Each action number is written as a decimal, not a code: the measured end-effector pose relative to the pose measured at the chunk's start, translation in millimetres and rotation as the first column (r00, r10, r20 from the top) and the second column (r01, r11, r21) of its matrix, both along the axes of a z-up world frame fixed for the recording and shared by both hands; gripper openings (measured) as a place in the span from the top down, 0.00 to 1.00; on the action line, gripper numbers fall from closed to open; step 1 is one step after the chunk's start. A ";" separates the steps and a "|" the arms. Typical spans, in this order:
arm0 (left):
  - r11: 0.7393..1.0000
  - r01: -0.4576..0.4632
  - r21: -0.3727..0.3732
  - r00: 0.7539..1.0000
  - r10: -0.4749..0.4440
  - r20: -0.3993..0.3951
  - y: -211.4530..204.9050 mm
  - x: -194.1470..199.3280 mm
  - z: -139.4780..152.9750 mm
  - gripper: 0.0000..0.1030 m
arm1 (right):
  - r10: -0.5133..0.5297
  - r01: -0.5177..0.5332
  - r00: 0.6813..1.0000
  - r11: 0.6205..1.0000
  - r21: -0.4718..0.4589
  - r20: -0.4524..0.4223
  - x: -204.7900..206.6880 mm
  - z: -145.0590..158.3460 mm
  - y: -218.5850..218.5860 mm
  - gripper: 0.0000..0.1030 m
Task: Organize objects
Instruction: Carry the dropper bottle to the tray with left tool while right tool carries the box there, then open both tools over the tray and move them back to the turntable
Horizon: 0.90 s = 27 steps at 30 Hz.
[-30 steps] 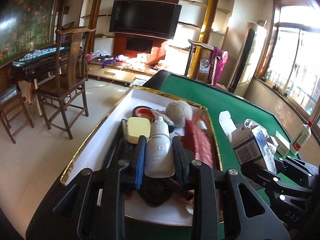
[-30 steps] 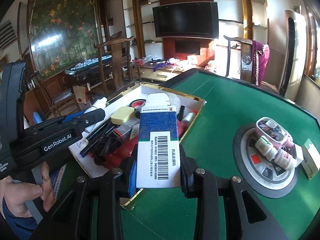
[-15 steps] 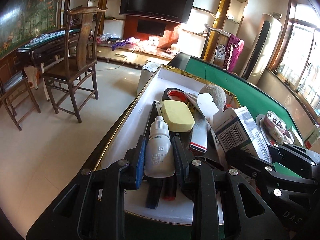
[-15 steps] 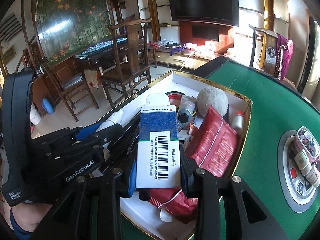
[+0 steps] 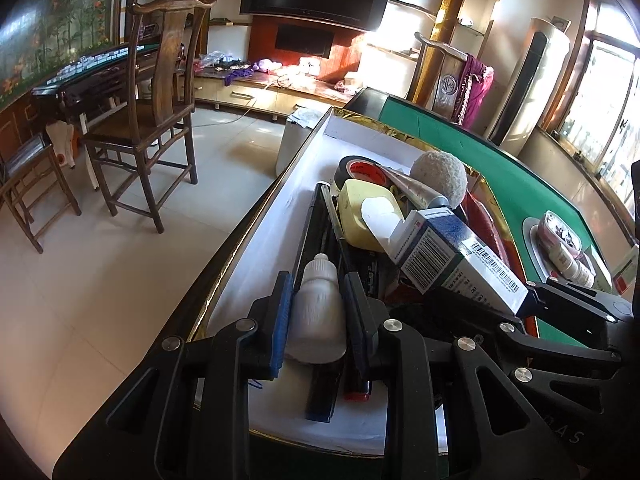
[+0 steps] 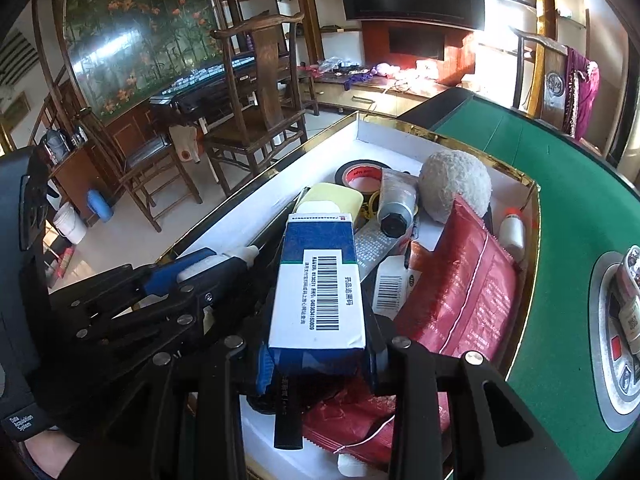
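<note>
Wide white cardboard tray with gold-foil rim [image 6: 440, 136], on green felt table [image 6: 568, 184], already crowded: red foil sachet [image 6: 464, 280], fuzzy grey-white ball [image 6: 456, 186], roll of black tape with red core [image 6: 360, 174], yellow rounded case [image 5: 360, 204], silver tube with black cap [image 6: 394, 204], black pens along the left wall.

Risks: no bare floor under either load; could land on the heap, slide, or tip over the low rim toward the floor. Two grippers close together, so jaws may knock on release.

Right gripper [image 6: 320, 356] pinching blue-and-white medicine carton [image 6: 320, 280] by its lower end, above the tray's middle; top flap open, contents could slip out. Left gripper [image 5: 316, 312] clamped on small white dropper bottle [image 5: 318, 304], above the tray's near left side; smooth and round, could squirt free.

Writing: barcode and Chinese print on carton, illegible. "Data Acquisition System" on left gripper body.
</note>
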<state>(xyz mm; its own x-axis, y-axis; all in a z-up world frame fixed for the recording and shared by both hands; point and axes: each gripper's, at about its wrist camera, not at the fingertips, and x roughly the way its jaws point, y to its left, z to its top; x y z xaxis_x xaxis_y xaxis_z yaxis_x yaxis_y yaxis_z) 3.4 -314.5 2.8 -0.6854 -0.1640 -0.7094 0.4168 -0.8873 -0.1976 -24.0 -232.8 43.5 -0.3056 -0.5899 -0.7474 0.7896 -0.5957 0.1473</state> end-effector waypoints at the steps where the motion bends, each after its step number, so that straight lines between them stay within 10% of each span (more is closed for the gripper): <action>1: 1.000 0.001 0.003 1.000 -0.001 0.004 0.2 -0.2 -0.1 0.73 | 0.004 -0.004 1.000 1.000 -0.002 0.006 1.4 1.1 1.7 0.67; 6: 1.000 -0.010 0.008 1.000 0.010 -0.019 2.1 3.6 7.4 0.47 | 0.025 -0.025 1.000 0.999 -0.048 -0.005 8.8 13.8 19.4 0.58; 14: 0.999 -0.026 -0.023 0.997 0.024 -0.075 15.9 19.6 33.6 0.47 | 0.036 -0.034 0.999 0.983 -0.178 0.003 11.2 39.3 82.7 0.54; 22: 0.989 0.132 -0.071 0.984 -0.140 -0.110 75.7 13.6 62.2 0.47 | -0.279 0.273 0.960 0.948 -0.166 -0.016 -98.2 42.0 237.0 0.53; 27: 0.966 0.247 -0.080 0.964 -0.253 -0.085 122.7 -6.3 61.9 0.47 | -0.278 0.278 0.960 0.960 -0.037 -0.005 -158.6 17.2 291.5 0.50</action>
